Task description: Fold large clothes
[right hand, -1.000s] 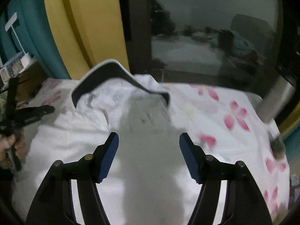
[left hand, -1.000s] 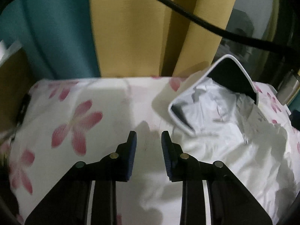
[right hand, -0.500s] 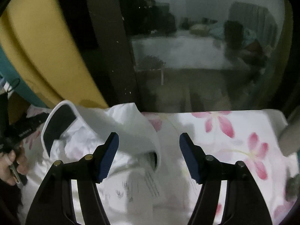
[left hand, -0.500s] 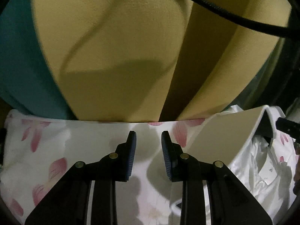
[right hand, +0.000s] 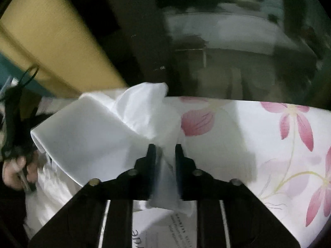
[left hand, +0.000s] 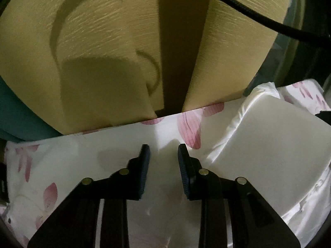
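A white garment (left hand: pixel 269 155) lies on the flowered bedsheet (left hand: pixel 82 161), its stiff collar band turned white side up. My left gripper (left hand: pixel 163 157) hovers just left of the collar. Its jaws are closing with a narrow gap, and only sheet shows between them. In the right wrist view the same garment (right hand: pixel 93 136) spreads to the left. My right gripper (right hand: pixel 165 155) is closing on a bunched fold of its thin white cloth, which fills the gap between the pads. A printed label shows below the fingers.
Yellow curtain (left hand: pixel 103 41) and teal curtain (left hand: pixel 16 119) hang right behind the bed's far edge. A dark window pane (right hand: pixel 227 41) stands beyond the sheet (right hand: pixel 238 134). A person's hand (right hand: pixel 14 171) holds the other gripper at the left. A black cable (left hand: pixel 248 18) crosses overhead.
Both grippers moved forward and down toward the bed's far edge. The right jaws went from wide apart to narrow around the garment's cloth. The collar's dark inside no longer shows.
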`<state>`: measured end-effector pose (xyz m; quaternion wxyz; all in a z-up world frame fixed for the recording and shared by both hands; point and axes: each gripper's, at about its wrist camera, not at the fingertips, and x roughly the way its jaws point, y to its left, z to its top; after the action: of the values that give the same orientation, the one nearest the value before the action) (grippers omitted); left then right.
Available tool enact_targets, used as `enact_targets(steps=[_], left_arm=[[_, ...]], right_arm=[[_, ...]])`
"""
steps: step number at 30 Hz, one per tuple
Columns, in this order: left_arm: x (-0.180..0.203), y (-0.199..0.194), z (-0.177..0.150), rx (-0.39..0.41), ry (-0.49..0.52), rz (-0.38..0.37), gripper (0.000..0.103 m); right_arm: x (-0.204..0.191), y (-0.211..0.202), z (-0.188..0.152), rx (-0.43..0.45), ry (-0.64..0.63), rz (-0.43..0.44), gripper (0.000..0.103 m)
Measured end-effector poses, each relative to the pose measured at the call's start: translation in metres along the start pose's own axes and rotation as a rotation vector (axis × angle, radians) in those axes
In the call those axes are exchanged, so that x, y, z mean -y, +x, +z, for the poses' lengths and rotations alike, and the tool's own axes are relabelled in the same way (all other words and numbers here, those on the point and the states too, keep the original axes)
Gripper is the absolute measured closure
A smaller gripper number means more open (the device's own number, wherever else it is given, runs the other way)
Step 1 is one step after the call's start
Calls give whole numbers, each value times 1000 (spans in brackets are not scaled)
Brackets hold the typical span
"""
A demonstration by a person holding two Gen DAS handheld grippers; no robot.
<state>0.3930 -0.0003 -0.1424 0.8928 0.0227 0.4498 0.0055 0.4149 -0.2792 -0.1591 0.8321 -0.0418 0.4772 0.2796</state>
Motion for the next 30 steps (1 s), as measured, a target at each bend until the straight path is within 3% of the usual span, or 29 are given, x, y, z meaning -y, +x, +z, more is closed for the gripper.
enact_targets(steps=[1,2,8,12,16,25,28,30], left_arm=[[4,-1,0,0,16,-17,96],[9,-4,-1,-1,28,-19,103],[17,-33,-10,87,14,-27,103],[18,-65,-21,161,9,-52,103],[17,-84,-40,175,21,-56,103],[11,-103,-70,144,59,-126,103],[12,-102,-52,105,51,-181,103],[11,-96,-38,96,57,-193,100]], right_arm=[[-2,-4,-2,13,-21,-17,90],[-5,-9,-2,30,-39,-44,92],[-39,-64,-16,229,-253,-249,93],[-60,-86,-39,299,-391,-364,93],[-79,-100,-68,373,-504,-446,93],[-89,-99,-115,402,-588,-486,91],[-88,-99,-121,383,-592,-485,90],[-80,-99,-114,365,-529,-435,90]])
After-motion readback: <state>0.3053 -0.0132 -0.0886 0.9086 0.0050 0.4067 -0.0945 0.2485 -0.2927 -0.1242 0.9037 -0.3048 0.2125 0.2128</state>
